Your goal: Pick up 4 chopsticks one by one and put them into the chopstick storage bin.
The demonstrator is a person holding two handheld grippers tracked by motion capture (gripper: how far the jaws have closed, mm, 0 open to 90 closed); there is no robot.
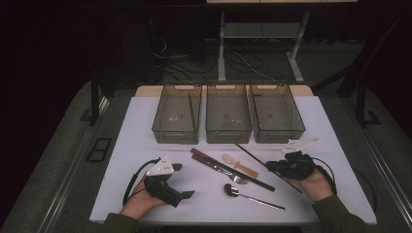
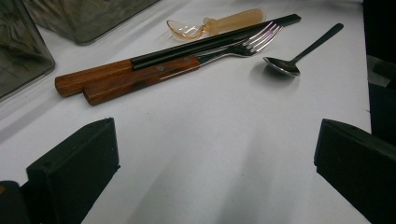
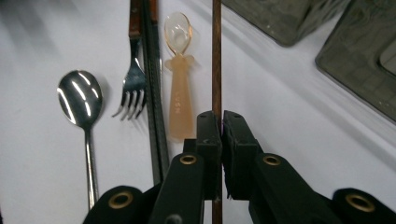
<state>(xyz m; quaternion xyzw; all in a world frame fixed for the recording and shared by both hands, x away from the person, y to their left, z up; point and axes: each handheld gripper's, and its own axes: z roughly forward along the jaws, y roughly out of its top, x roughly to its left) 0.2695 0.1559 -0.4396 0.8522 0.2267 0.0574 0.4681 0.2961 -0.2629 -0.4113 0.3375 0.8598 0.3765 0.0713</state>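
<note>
My right gripper [image 3: 220, 121] is shut on a thin brown chopstick [image 3: 216, 56] that runs straight ahead between its pads. From above, that chopstick [image 1: 252, 156] lies slantwise by the right hand, and the right gripper [image 1: 272, 167] points left. My left gripper [image 2: 217, 140] stands open over bare table, nothing between its jaws; the high view has the left gripper [image 1: 183, 180] at the front left. Between them lie a wood-handled fork [image 2: 187, 63], a long black wood-handled piece [image 2: 210, 39], an amber plastic spoon [image 2: 215, 23] and a metal spoon [image 2: 285, 65].
Three smoky transparent bins stand in a row at the back of the white table [image 1: 141, 136]: left bin [image 1: 176, 135], middle bin [image 1: 228, 136], right bin [image 1: 278, 136]. A thin stick [image 1: 192, 109] leans in the left bin. The table's front edge is close to both hands.
</note>
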